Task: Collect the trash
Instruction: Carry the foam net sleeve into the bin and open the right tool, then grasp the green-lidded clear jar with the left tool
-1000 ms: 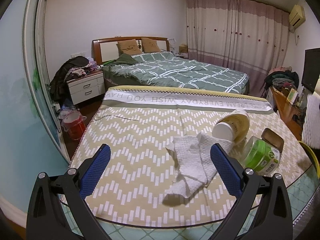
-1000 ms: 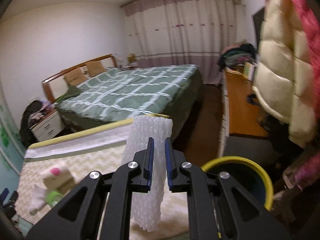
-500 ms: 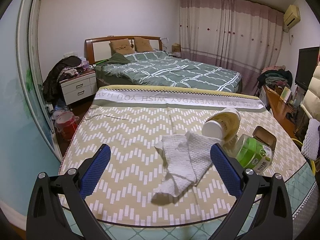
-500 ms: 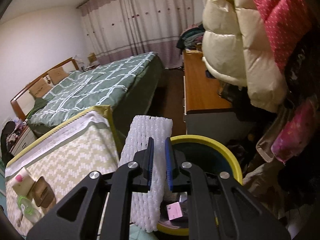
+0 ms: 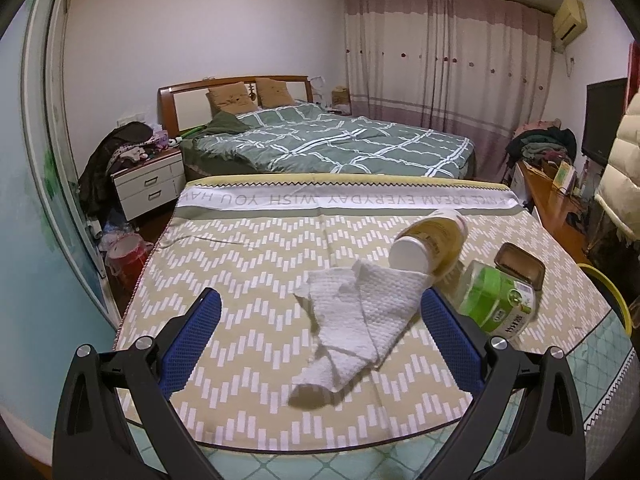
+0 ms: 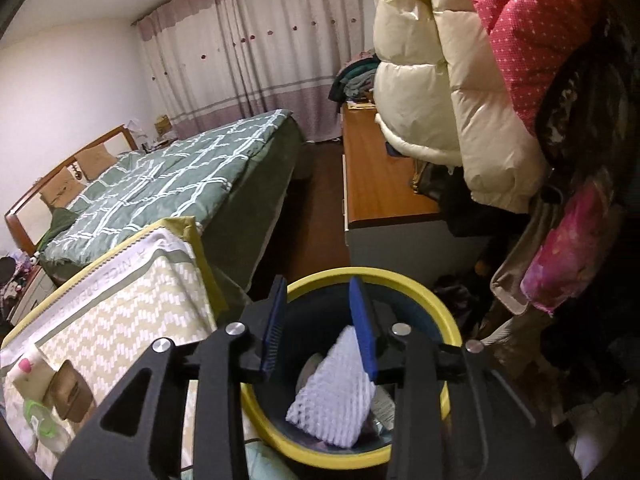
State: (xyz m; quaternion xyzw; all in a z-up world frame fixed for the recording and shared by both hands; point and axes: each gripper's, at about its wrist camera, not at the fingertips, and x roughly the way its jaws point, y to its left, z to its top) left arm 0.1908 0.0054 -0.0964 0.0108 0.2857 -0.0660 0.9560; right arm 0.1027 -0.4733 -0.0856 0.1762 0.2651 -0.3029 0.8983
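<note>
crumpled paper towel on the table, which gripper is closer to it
Left. The left gripper hovers open right over the paper towel; the right gripper is off the table, open above the yellow-rimmed bin.

Left gripper (image 5: 320, 316) spread wide; right gripper (image 6: 320, 300) parted, seemingly empty.

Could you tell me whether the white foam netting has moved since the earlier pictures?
Yes. The foam netting has left the right gripper, now open, and dropped inside the yellow-rimmed bin.

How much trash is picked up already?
One piece is done: the white foam wrap lies in the yellow bin, below the open right gripper. The open left gripper holds nothing. The paper towel, green bottle and yellow jar remain.
</note>
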